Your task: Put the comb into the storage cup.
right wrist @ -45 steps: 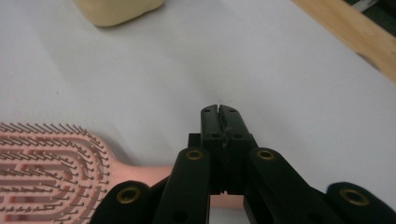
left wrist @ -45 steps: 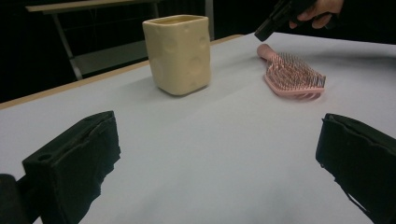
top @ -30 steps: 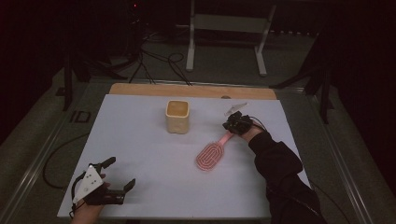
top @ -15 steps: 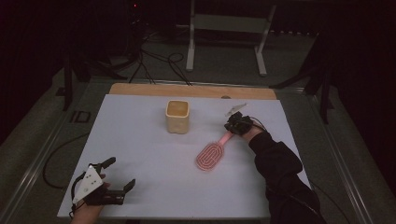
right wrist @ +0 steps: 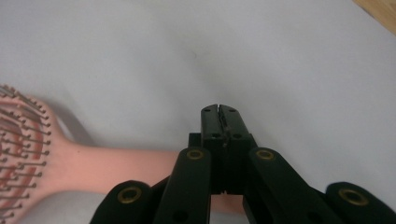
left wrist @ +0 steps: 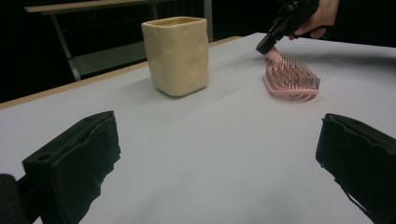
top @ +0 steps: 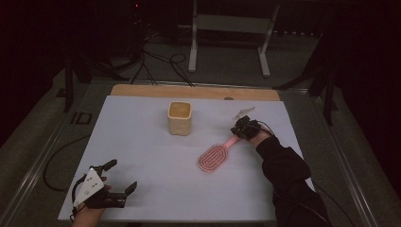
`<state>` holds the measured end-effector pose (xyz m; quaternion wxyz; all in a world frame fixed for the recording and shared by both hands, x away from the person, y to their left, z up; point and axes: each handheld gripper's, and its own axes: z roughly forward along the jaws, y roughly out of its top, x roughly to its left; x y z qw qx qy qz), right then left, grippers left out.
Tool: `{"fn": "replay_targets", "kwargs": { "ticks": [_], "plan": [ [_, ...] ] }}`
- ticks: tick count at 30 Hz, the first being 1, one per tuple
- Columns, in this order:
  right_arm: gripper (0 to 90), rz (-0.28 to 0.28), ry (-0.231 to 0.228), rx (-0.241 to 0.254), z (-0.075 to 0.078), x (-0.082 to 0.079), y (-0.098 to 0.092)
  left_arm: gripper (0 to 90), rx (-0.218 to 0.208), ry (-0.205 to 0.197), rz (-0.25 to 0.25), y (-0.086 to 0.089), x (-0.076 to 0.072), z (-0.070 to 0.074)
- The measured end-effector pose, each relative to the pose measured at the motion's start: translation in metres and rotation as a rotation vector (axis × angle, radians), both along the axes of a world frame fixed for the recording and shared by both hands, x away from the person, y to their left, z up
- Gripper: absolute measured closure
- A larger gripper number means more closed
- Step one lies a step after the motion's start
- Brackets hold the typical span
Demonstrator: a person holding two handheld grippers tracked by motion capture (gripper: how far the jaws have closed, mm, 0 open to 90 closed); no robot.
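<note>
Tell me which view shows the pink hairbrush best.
The high view: the whole hairbrush lies in sight on the table, head and handle. The left gripper view shows its bristled head from the side, handle mostly hidden. The right gripper view shows the handle and part of the head.

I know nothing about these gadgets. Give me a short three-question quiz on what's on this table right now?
1. True or false: the hairbrush lies bristles up.
2. Which gripper has its jaws wide apart? A) left gripper B) right gripper
3. Fill in: the right gripper's shut jaws sit over the brush's ____.

Key: 1. True. 2. A. 3. Handle; whether they actually pinch it is unclear. The yellow cup stands apart, untouched, on the white table.
</note>
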<state>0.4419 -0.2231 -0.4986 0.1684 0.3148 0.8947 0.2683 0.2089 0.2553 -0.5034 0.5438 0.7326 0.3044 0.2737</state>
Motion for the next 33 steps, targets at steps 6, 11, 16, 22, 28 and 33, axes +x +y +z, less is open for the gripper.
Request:
{"fn": "replay_targets", "kwargs": {
  "ticks": [6,11,16,22,28,33],
  "plan": [
    [90.0,-0.011,0.004,-0.009,0.001,-0.008,-0.008,0.0,0.001,-0.001,0.000,0.000,0.000,0.000],
    [90.0,-0.010,0.010,-0.021,0.002,-0.014,-0.015,0.0,0.004,-0.002,0.002,0.000,0.000,0.000],
    [90.0,-0.014,0.014,-0.018,0.001,-0.021,-0.020,0.0,0.002,-0.002,0.002,0.000,0.000,0.000],
    [90.0,-0.020,0.020,-0.032,-0.001,-0.029,-0.028,0.0,0.002,-0.002,0.002,0.000,0.000,0.000],
    [90.0,-0.023,0.026,-0.031,-0.001,-0.039,-0.037,0.0,0.004,0.001,0.002,0.000,0.000,0.000],
    [90.0,-0.021,0.029,-0.045,-0.001,-0.047,-0.042,0.0,0.006,0.000,0.002,-0.001,0.000,0.000]
  ]
}}
